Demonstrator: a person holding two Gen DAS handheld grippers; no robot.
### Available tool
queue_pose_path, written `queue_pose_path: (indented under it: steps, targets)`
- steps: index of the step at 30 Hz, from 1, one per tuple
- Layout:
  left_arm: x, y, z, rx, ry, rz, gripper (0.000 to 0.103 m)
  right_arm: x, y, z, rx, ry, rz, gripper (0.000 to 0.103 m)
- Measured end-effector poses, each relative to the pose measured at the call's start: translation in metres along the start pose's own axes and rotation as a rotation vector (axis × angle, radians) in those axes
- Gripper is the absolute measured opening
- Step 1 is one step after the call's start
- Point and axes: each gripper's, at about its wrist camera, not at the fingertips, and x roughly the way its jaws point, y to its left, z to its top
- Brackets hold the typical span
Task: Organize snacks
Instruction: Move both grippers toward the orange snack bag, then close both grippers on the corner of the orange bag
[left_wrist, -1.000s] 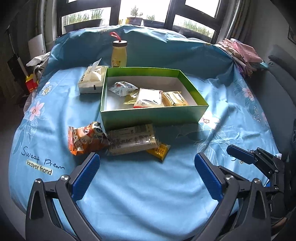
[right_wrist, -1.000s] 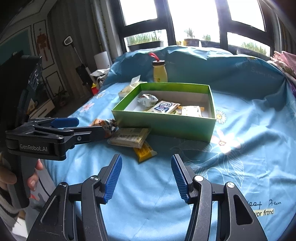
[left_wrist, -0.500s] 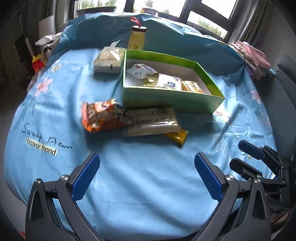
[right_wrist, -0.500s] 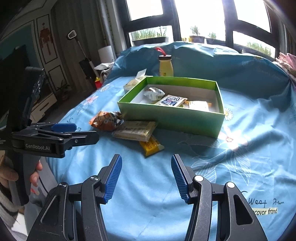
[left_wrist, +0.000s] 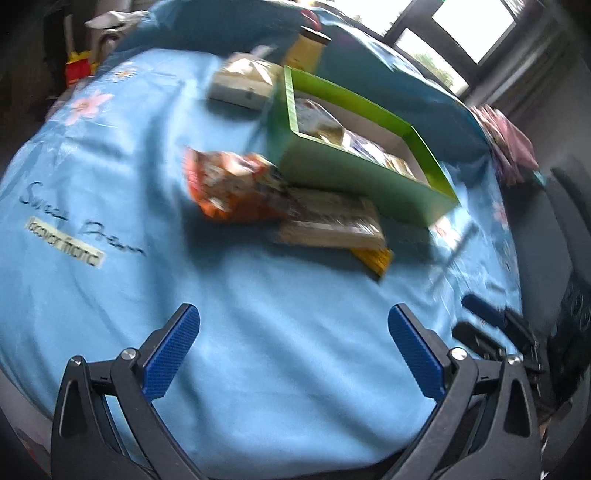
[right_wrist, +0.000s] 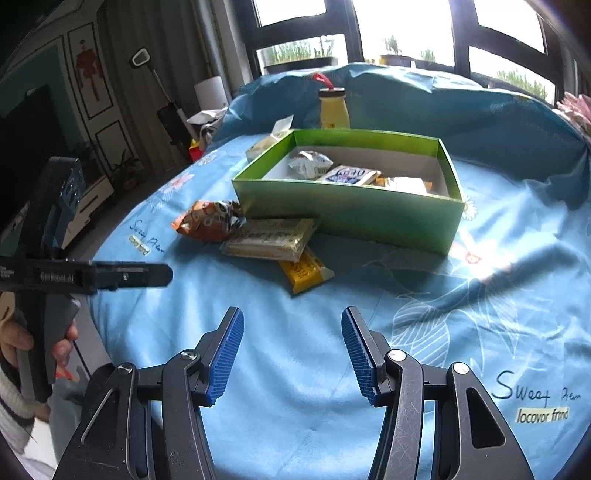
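Observation:
A green box (right_wrist: 369, 214) (left_wrist: 354, 177) with several snack packets inside sits on the blue cloth. In front of it lie an orange snack bag (right_wrist: 207, 219) (left_wrist: 229, 188), a beige wrapped pack (right_wrist: 269, 240) (left_wrist: 332, 223) and a yellow bar (right_wrist: 304, 271) (left_wrist: 375, 258) partly under the pack. My left gripper (left_wrist: 291, 347) hovers open and empty over bare cloth, short of these snacks. My right gripper (right_wrist: 291, 354) is open too, nothing between its blue pads, near the yellow bar. From the right wrist view the left gripper (right_wrist: 162, 275) shows side-on at the left edge.
A yellow bottle (right_wrist: 333, 110) and a white tissue pack (left_wrist: 243, 81) stand behind and beside the box. A person's hand (right_wrist: 22, 343) grips the left tool's handle. Pink cloth (left_wrist: 513, 144) lies at the right edge. The cloth-covered table (right_wrist: 480, 314) drops off at the left front.
The left gripper has moved in lower toward the snacks and rolled, so the box now looks tilted and blurred. The right gripper sank slightly. Both stay open.

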Motion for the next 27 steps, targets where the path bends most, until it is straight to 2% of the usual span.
queue_pose_path:
  steps: [6, 11, 14, 21, 22, 24, 25, 27]
  targets:
    - [0.000, 0.027, 0.019, -0.062, -0.044, 0.055, 0.102, 0.025, 0.016, 0.012, -0.024, 0.012, 0.081, 0.056]
    - [0.007, 0.038, 0.038, -0.038, -0.069, 0.130, 0.102, 0.062, 0.033, 0.034, -0.040, 0.022, 0.146, 0.056]
    - [0.015, 0.043, 0.047, -0.026, -0.062, 0.139, 0.102, 0.085, 0.042, 0.050, -0.062, 0.036, 0.165, 0.056]
    - [0.032, 0.047, 0.060, -0.005, -0.047, 0.127, 0.097, 0.127, 0.061, 0.075, -0.146, 0.067, 0.148, 0.054]
    - [0.034, 0.048, 0.062, -0.003, -0.044, 0.129, 0.095, 0.132, 0.063, 0.077, -0.159, 0.074, 0.145, 0.052]
    - [0.038, 0.048, 0.065, 0.002, -0.035, 0.120, 0.082, 0.140, 0.064, 0.080, -0.178, 0.090, 0.138, 0.050]
    - [0.040, 0.047, 0.066, 0.003, -0.031, 0.118, 0.081, 0.145, 0.065, 0.081, -0.189, 0.097, 0.142, 0.047]
    - [0.044, 0.046, 0.068, 0.010, -0.016, 0.110, 0.070, 0.151, 0.068, 0.082, -0.211, 0.107, 0.147, 0.043]
